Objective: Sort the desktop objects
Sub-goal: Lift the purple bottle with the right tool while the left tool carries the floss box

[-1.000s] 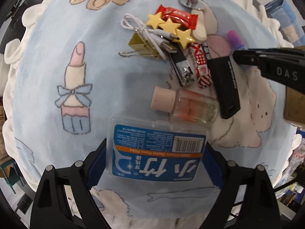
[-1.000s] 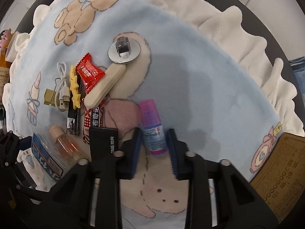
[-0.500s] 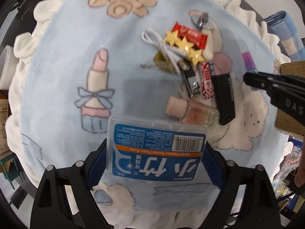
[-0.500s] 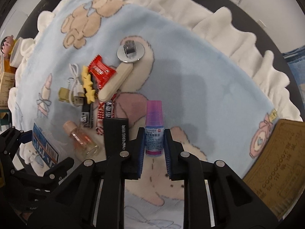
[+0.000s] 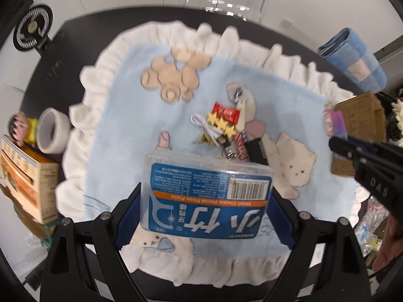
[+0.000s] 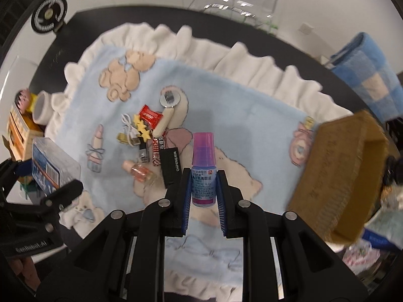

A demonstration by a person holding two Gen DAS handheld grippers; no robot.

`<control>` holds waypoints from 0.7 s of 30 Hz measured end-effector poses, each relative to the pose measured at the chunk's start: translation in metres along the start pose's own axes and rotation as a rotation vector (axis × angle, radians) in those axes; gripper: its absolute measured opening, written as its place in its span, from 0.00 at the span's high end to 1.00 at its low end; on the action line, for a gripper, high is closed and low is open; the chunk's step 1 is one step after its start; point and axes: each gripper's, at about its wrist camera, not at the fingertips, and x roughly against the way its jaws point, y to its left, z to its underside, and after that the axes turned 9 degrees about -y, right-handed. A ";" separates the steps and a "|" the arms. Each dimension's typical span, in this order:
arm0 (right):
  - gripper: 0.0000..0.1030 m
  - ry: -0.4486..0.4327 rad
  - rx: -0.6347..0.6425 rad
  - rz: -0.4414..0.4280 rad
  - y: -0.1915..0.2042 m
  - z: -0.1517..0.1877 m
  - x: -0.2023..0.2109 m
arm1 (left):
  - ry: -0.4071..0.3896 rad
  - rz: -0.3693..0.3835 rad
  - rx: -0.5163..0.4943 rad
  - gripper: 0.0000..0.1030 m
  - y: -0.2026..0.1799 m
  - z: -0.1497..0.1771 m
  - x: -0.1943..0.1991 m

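Holding a plastic box of floss picks [image 5: 207, 196] between widely spread fingers, the left gripper [image 5: 206, 201] hangs above the blue blanket [image 5: 131, 115]; the right gripper [image 6: 202, 188] pinches a small purple-capped bottle [image 6: 203, 168] above the blanket, near a brown basket [image 6: 340, 171].

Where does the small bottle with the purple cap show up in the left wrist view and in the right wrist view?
Left wrist view: the purple-capped bottle is at the right edge, held in the right tongs, in front of the brown box.
Right wrist view: centre of the picture, the bottle is clamped between the tongs.
Shared landmark: the black rectangular case on the blue blanket.
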 end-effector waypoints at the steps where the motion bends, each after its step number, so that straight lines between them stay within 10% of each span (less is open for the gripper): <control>1: 0.81 -0.016 -0.018 0.002 -0.003 -0.002 0.012 | -0.016 -0.002 -0.009 0.15 -0.003 -0.001 0.011; 21: 0.81 -0.228 -0.325 0.147 0.026 0.067 0.164 | -0.190 0.118 -0.245 0.15 0.006 -0.009 0.132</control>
